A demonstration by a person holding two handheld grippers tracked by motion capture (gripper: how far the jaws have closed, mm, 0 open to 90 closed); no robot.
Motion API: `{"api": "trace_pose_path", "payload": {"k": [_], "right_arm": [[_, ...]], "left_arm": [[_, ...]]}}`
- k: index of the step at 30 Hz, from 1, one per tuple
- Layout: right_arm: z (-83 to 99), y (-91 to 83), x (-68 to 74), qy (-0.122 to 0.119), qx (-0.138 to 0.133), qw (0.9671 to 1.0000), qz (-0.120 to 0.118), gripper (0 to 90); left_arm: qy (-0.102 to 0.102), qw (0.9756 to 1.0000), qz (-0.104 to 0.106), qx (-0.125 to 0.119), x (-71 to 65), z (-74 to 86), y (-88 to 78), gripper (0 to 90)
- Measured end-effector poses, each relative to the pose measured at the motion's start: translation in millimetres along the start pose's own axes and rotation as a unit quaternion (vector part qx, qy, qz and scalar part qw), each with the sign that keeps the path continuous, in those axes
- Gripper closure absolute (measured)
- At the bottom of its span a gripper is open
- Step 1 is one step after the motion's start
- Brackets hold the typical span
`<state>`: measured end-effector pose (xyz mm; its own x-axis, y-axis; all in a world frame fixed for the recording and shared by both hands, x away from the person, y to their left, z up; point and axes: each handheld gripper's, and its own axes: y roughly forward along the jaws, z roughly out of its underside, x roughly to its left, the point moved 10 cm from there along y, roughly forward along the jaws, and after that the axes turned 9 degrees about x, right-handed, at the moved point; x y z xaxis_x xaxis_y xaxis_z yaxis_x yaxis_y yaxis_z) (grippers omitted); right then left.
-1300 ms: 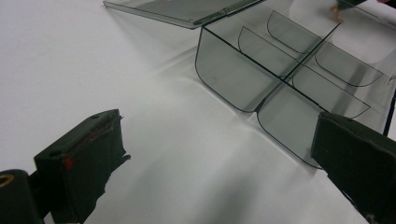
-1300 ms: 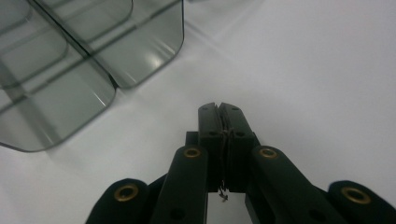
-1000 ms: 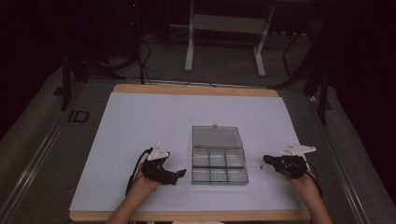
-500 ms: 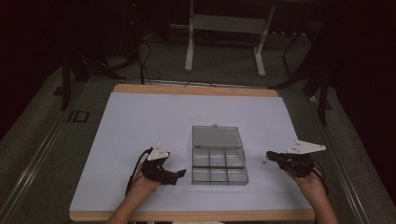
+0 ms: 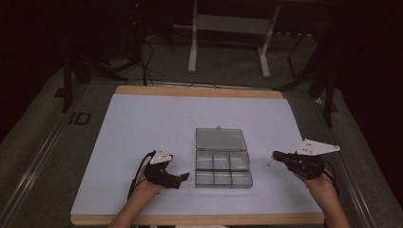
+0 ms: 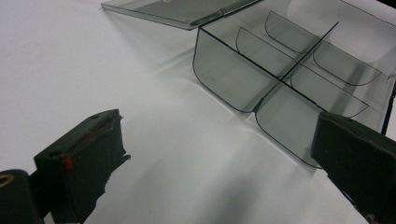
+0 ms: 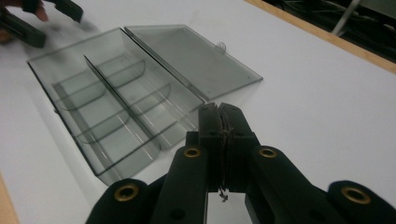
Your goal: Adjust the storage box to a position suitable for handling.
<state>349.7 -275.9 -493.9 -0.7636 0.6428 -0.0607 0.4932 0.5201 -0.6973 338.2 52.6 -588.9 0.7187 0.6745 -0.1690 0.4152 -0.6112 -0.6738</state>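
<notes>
Six-compartment clear smoky box, hinged lid flat open, left tool wide, right tool pinched shut.

One clear plastic box lies near the middle of one white table, with one lid folded open on its far side. The box holds six compartments, in two rows of three. Two grippers work here: one left gripper, one right gripper.
</notes>
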Motion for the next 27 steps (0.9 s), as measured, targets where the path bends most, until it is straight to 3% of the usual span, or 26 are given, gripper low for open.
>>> {"api": "trace_pose_path", "payload": {"k": [11,27], "right_arm": [[-19.5,-10.6,6.1,-0.019,-0.009,0.9998,-0.004,88.6],[-52.4,-16.3,25.3,-0.052,-0.028,0.9978,-0.031,88.6]], "left_arm": [[0.007,0.9999,-0.002,-0.009,0.2,-1.0,-1.1,3.4],[0.008,0.9998,0.002,-0.018,0.4,-1.9,-1.9,3.4]]}}
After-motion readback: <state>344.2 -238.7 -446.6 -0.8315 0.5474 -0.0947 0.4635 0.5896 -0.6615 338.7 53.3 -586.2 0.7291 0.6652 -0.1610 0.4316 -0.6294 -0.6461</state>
